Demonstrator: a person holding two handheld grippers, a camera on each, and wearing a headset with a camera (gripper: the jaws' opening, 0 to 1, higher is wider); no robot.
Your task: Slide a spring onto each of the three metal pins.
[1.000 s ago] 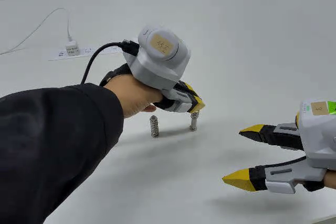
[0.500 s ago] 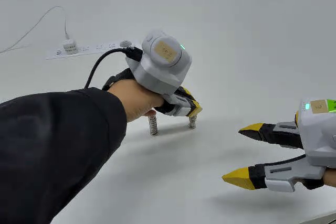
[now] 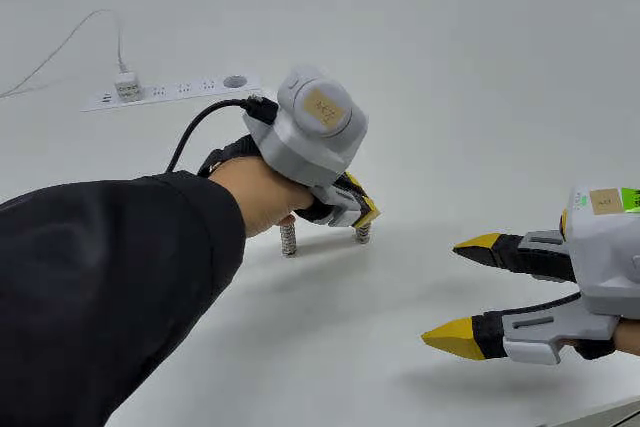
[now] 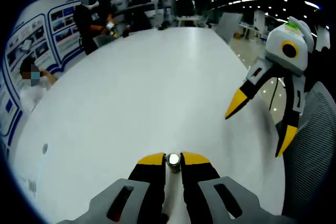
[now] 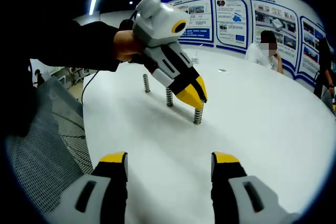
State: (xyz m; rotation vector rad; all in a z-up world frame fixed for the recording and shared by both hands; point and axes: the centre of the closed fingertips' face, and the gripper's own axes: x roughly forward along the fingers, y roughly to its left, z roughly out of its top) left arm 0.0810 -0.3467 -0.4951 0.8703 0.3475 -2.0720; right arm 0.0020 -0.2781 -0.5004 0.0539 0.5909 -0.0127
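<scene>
So, the left claw (image 3: 364,215) is seen just left of centre in the head view. It is tipped down at the white tabletop (image 3: 480,97) and gripped by a hand (image 3: 262,192) in a dark sleeve. It's pinched in on the top of a pin (image 4: 173,160). In the left gripper view the pin's round top is wedged right between the two yellow tips at bottom centre and touched on both sides. A spring (image 5: 197,116) is already wrapped round that pin and is shown directly under the yellow tips in the middle of the right gripper view. Whether the coil or the pin itself is being squeezed can't be told.

A second sprung pin (image 5: 169,97) and a third sprung pin (image 5: 146,83) are lined up behind it toward the upper left of that view, both upright.

The right claw (image 3: 465,290) is parked at the lower right of the head view. It is spread wide and kept well apart from the pins. A power strip (image 3: 170,93) is laid at the upper left.
</scene>
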